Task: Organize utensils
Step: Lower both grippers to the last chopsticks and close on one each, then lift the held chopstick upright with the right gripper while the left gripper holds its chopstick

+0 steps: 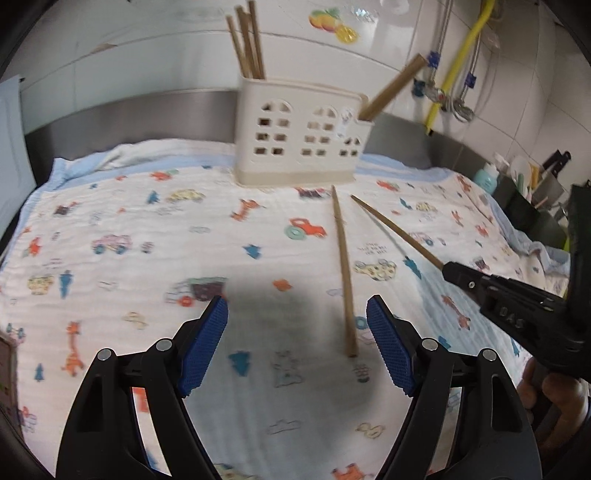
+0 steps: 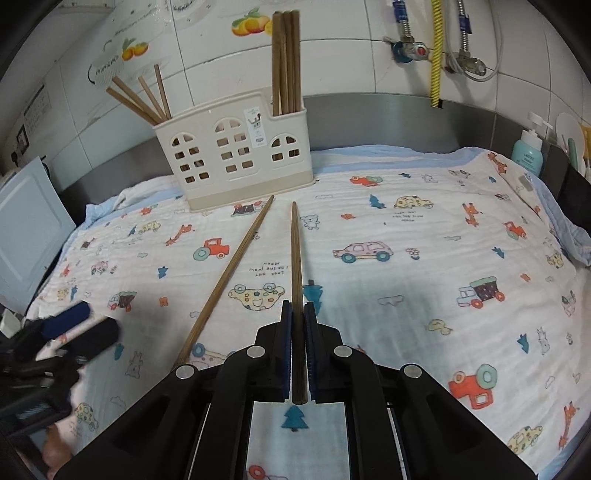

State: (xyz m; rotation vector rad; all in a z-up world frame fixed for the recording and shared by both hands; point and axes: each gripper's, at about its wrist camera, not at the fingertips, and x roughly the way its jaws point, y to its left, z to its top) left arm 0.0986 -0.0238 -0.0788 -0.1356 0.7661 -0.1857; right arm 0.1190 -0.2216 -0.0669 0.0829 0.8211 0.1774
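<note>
Nearest to us, our right gripper (image 2: 297, 314) is clamped on one wooden chopstick (image 2: 295, 258), its tip pointing toward the holder. Our left gripper (image 1: 297, 325) stands with its blue pads (image 1: 205, 347) wide apart and nothing between them. Just beside the right pad lies a second chopstick (image 1: 343, 269) flat on the cloth, near the held one and not touching it.

Farther back stands the cream plastic utensil holder (image 2: 232, 155), its front pierced with window-shaped holes. Its left compartment holds a bunch of leaning chopsticks (image 2: 142, 98); its right compartment holds a tight upright bundle (image 2: 285, 62). We cannot tell what the middle one holds.

The holder rests on a white cloth printed with cars and giraffes (image 2: 406, 240), spread over a steel counter (image 2: 388, 118). Behind rise white wall tiles (image 2: 332, 44) with fruit stickers (image 2: 251, 24), a yellow hose (image 2: 437, 51) and valves; a teal bottle (image 2: 528, 151) stands at the far right.
</note>
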